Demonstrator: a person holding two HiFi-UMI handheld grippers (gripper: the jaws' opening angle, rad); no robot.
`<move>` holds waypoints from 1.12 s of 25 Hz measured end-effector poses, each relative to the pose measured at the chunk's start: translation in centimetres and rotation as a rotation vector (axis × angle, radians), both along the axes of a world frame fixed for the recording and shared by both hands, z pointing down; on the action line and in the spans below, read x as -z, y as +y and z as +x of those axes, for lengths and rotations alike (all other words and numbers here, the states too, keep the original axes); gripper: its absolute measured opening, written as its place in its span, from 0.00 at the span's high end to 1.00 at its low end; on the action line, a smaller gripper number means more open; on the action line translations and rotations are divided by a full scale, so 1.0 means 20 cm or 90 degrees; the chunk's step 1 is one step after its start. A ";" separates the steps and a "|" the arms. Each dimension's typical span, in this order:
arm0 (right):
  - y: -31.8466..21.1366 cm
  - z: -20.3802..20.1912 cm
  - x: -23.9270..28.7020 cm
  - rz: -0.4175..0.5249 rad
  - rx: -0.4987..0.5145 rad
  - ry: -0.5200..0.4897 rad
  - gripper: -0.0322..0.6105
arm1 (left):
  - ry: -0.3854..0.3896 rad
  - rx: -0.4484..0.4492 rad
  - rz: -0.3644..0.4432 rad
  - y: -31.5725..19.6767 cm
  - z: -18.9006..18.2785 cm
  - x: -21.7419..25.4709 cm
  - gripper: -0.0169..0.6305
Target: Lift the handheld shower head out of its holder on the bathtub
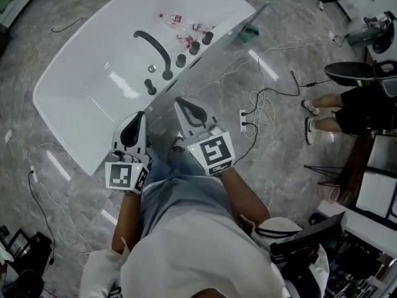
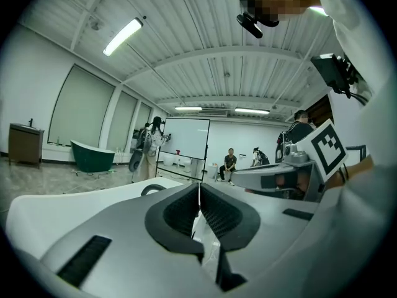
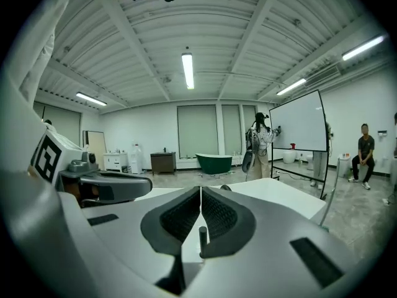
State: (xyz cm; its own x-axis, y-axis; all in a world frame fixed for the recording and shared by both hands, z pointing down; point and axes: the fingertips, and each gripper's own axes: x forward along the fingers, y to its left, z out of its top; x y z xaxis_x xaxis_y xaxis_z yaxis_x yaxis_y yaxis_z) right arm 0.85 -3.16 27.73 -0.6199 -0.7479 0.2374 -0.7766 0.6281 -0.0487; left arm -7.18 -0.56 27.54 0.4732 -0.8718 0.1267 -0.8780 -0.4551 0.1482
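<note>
While the left gripper (image 1: 141,117) and right gripper (image 1: 180,103) hover at centre frame, fingers pressed together on nothing, the shower head (image 1: 207,37) stands on the white bathtub's (image 1: 93,98) rim, upper centre.

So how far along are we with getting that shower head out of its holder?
Nothing done yet: the black fittings all sit on the bathtub rim. In hand: left gripper and right gripper hover shut and empty, short of them. Left: reach, grip, lift.
</note>
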 end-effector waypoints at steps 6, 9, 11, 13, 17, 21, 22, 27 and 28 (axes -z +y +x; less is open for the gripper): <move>-0.12 -0.13 -0.25 -0.017 0.016 -0.015 0.92 | -0.023 0.041 -0.001 -0.14 -0.10 -0.40 0.94; -0.16 -0.20 -0.42 -0.023 0.019 -0.016 0.92 | -0.051 0.060 -0.007 -0.29 -0.17 -0.78 0.94; -0.23 -0.25 -0.56 -0.023 0.016 -0.014 0.92 | -0.078 0.065 -0.014 -0.43 -0.20 -1.07 0.94; -0.34 -0.29 -0.74 -0.027 0.011 -0.014 0.92 | -0.099 0.066 -0.029 -0.60 -0.22 -1.37 0.92; -0.48 -0.35 -1.10 -0.046 0.002 -0.016 0.92 | -0.113 0.079 -0.061 -0.87 -0.25 -1.94 0.68; -0.53 -0.37 -1.38 -0.035 -0.005 -0.014 0.92 | -0.132 0.051 -0.084 -0.98 -0.20 -2.38 0.64; -0.53 -0.38 -1.45 -0.034 -0.006 -0.015 0.92 | -0.137 0.050 -0.083 -1.00 -0.20 -2.46 0.64; -0.58 -0.41 -1.77 0.007 0.006 0.005 0.92 | -0.134 0.057 -0.059 -1.10 -0.17 -2.65 0.64; -0.59 -0.43 -1.84 0.003 0.005 0.005 0.92 | -0.132 0.059 -0.054 -1.11 -0.18 -2.68 0.64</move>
State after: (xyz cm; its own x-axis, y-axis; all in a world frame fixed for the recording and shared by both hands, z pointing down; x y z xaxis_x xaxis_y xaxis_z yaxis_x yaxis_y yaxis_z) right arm -7.68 -14.95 64.52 -0.6234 -0.7443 0.2393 -0.7723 0.6340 -0.0398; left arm -10.69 -22.84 81.20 0.3481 -0.8922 0.2877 -0.9311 -0.3647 -0.0044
